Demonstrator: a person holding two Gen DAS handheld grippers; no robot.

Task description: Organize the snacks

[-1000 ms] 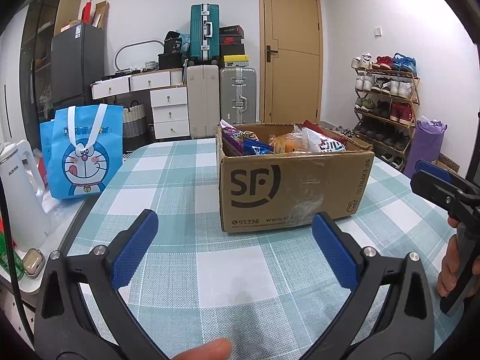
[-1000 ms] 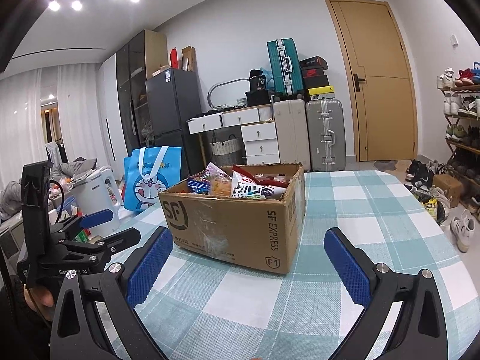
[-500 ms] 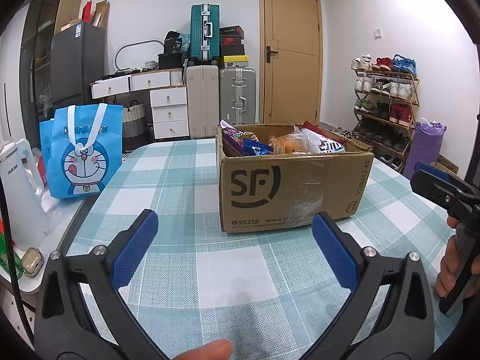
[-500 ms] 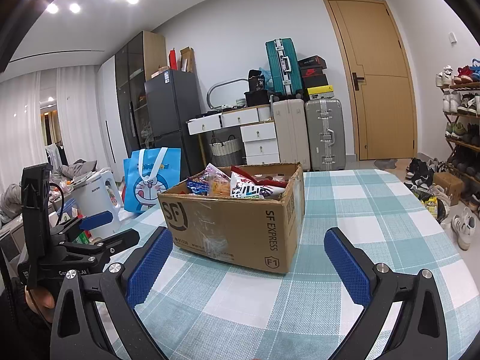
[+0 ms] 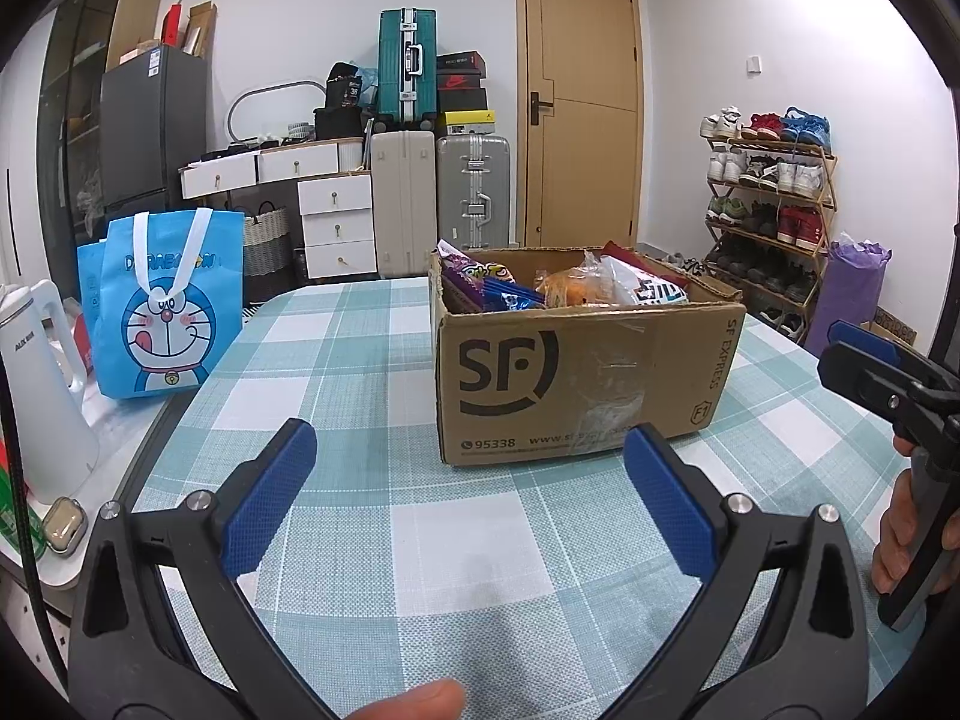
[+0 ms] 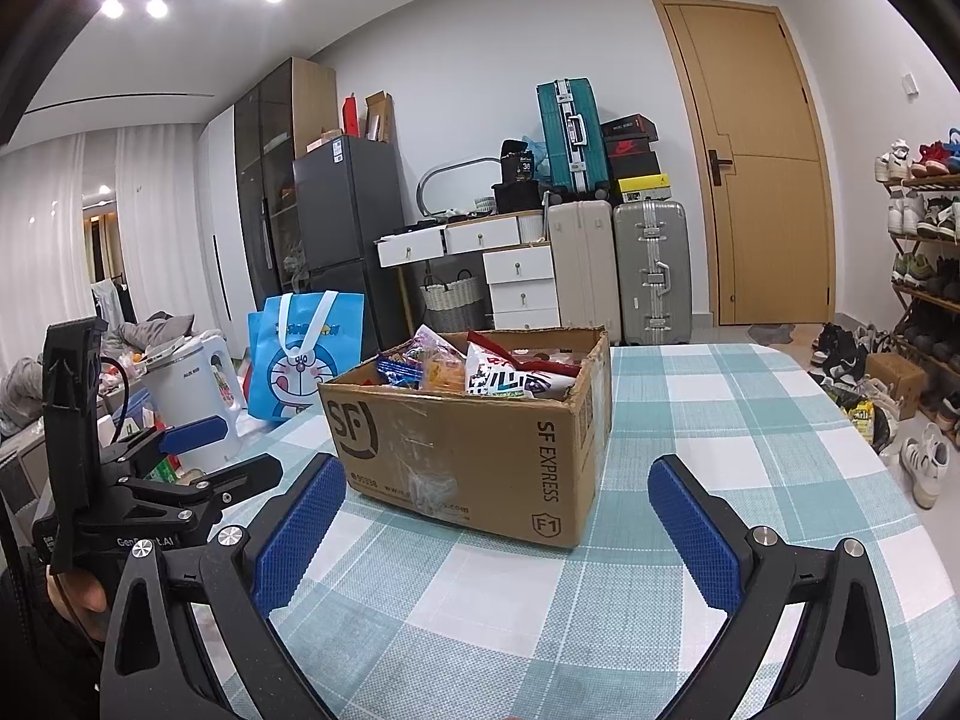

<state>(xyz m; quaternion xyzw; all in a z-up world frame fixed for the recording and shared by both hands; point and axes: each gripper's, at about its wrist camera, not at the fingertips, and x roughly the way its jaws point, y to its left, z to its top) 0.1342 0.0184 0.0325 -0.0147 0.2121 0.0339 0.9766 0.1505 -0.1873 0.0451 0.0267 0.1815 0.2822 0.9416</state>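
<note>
A brown SF Express cardboard box [image 5: 576, 372] stands open on the checked tablecloth [image 5: 336, 360], also in the right wrist view [image 6: 480, 450]. Several snack packets [image 5: 558, 285] fill it, also shown in the right wrist view [image 6: 474, 369]. My left gripper [image 5: 468, 498] is open and empty, short of the box's front. My right gripper [image 6: 498, 534] is open and empty, near the box's front right corner. Each gripper shows at the edge of the other's view: the right one [image 5: 882, 372], the left one [image 6: 198, 450].
A blue Doraemon bag [image 5: 162, 312] and a white kettle [image 5: 36, 384] stand left of the table. Suitcases [image 5: 438, 198], drawers and a door are behind. A shoe rack [image 5: 768, 198] is at the right. Shoes lie on the floor [image 6: 924, 462].
</note>
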